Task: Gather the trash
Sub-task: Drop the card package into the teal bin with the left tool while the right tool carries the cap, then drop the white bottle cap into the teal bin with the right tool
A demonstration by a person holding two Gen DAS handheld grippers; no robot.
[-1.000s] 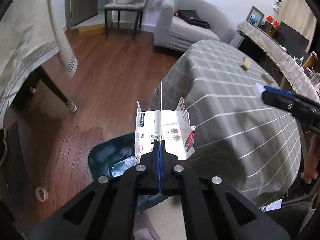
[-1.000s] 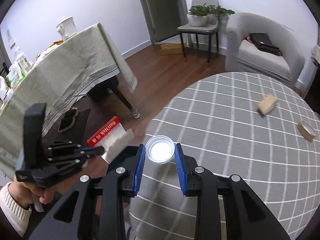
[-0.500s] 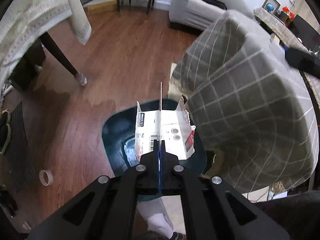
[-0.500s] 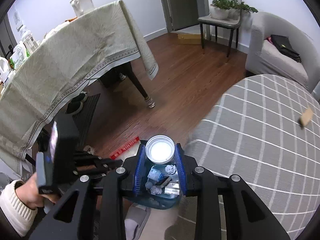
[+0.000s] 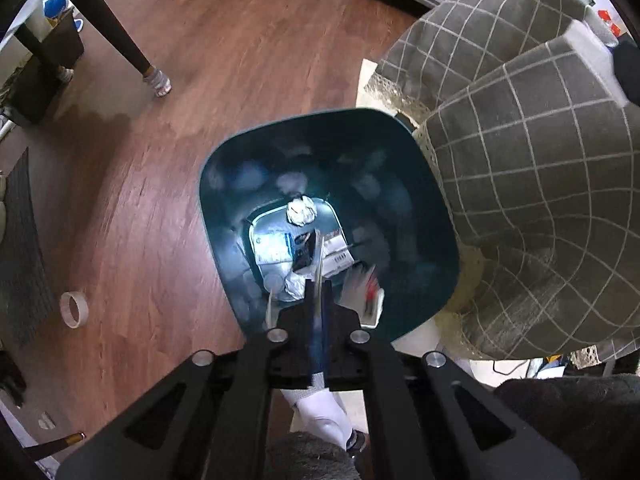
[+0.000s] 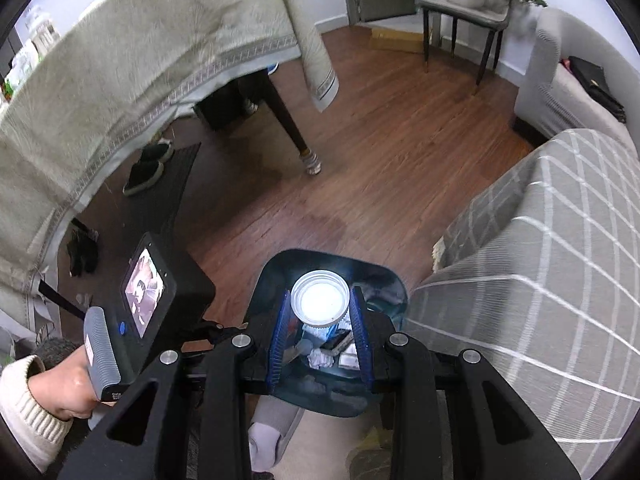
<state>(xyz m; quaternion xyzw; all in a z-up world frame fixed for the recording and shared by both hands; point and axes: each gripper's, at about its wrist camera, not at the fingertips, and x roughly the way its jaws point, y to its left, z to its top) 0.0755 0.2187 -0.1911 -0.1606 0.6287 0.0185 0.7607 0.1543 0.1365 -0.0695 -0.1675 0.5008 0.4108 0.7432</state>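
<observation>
A dark teal trash bin (image 5: 420, 184) stands on the wood floor beside the checked table. Crumpled paper (image 5: 301, 210) and wrappers lie at its bottom. My left gripper (image 5: 318, 300) points down over the bin's near edge, shut on a flattened white carton (image 5: 364, 300), which is blurred and tipped downward. My right gripper (image 6: 320, 320) hovers over the same bin (image 6: 384, 276) and is shut on a clear round plastic lid (image 6: 320, 296). The left gripper's body (image 6: 160, 288) shows in the right wrist view, held in a hand.
The grey checked tablecloth (image 5: 540, 160) hangs right beside the bin, also seen in the right wrist view (image 6: 540, 280). A tape roll (image 5: 74, 309) lies on the floor to the left. A cloth-covered table (image 6: 120, 80), its leg (image 5: 154, 76), shoes (image 6: 146, 168) and an armchair (image 6: 568, 92) stand around.
Both grippers moved from the table to above the bin. The left gripper tilted down and the carton swung down toward the bin; the right still holds the lid.
</observation>
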